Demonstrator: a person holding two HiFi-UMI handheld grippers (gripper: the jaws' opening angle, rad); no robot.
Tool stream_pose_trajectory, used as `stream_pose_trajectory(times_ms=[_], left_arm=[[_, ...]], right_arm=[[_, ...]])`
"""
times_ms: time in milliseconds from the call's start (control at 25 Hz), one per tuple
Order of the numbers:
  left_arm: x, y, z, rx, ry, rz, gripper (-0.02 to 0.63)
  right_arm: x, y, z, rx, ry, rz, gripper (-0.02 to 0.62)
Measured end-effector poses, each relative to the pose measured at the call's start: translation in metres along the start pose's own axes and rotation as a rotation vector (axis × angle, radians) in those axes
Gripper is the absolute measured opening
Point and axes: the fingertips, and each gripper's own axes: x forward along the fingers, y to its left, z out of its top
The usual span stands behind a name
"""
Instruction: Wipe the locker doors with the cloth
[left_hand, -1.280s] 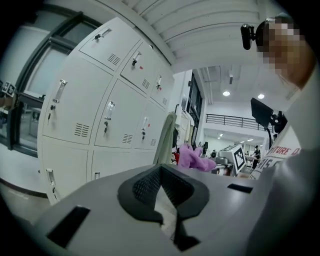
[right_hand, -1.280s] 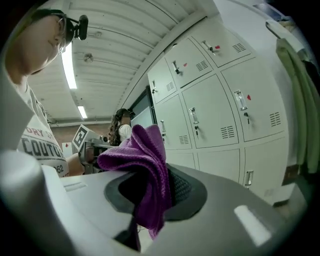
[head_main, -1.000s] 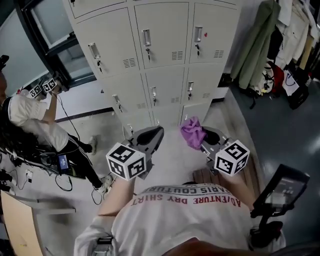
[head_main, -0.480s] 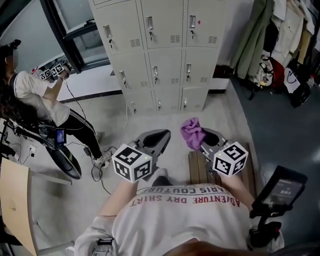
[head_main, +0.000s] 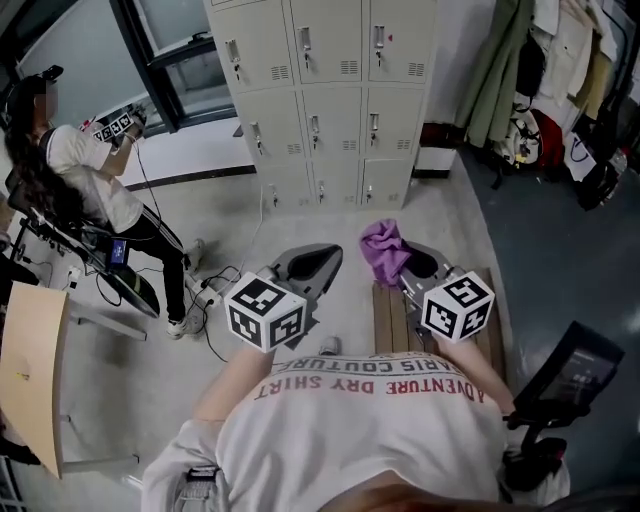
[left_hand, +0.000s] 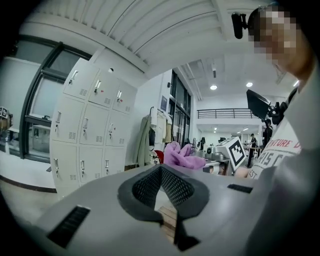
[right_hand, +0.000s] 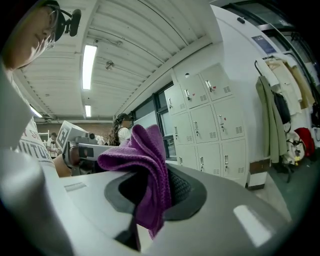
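The beige lockers (head_main: 325, 95) stand at the far wall, well away from both grippers. My right gripper (head_main: 398, 264) is shut on a crumpled purple cloth (head_main: 383, 246), which bunches up above the jaws and hangs down between them (right_hand: 150, 172). My left gripper (head_main: 316, 260) is held level beside it, shut with nothing between its dark pads (left_hand: 172, 187). In the left gripper view the cloth (left_hand: 180, 155) shows off to the right and the lockers (left_hand: 90, 130) to the left. The locker doors (right_hand: 210, 125) appear to be closed.
A slatted wooden bench (head_main: 388, 322) lies just below the grippers. A person (head_main: 85, 185) with another gripper set stands at the left by a dark-framed window (head_main: 180, 50). Coats and bags (head_main: 520, 80) hang at the right. A black stand with a screen (head_main: 575, 370) is at lower right.
The lockers have slid up and shrunk in the head view, so I am farther back from them. The bench has come into view below. Both grippers keep their pose, cloth still held.
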Motion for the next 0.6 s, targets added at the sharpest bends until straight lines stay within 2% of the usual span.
stream_pose_trajectory(times_ms=[320, 440, 600], left_arm=[[-0.014, -0.038, 0.004, -0.001, 0.005, 0.000, 0.002], [-0.018, -0.043, 0.009, -0.012, 0.008, 0.003, 0.002], [-0.025, -0.038, -0.009, -0.001, -0.003, -0.014, 0.002]], right_arm=[[-0.034, 0.017, 0.004, 0.014, -0.004, 0.002, 0.071], [-0.040, 0.021, 0.011, 0.024, -0.004, -0.002, 0.071], [-0.032, 0.030, -0.003, 0.007, -0.021, -0.007, 0.071]])
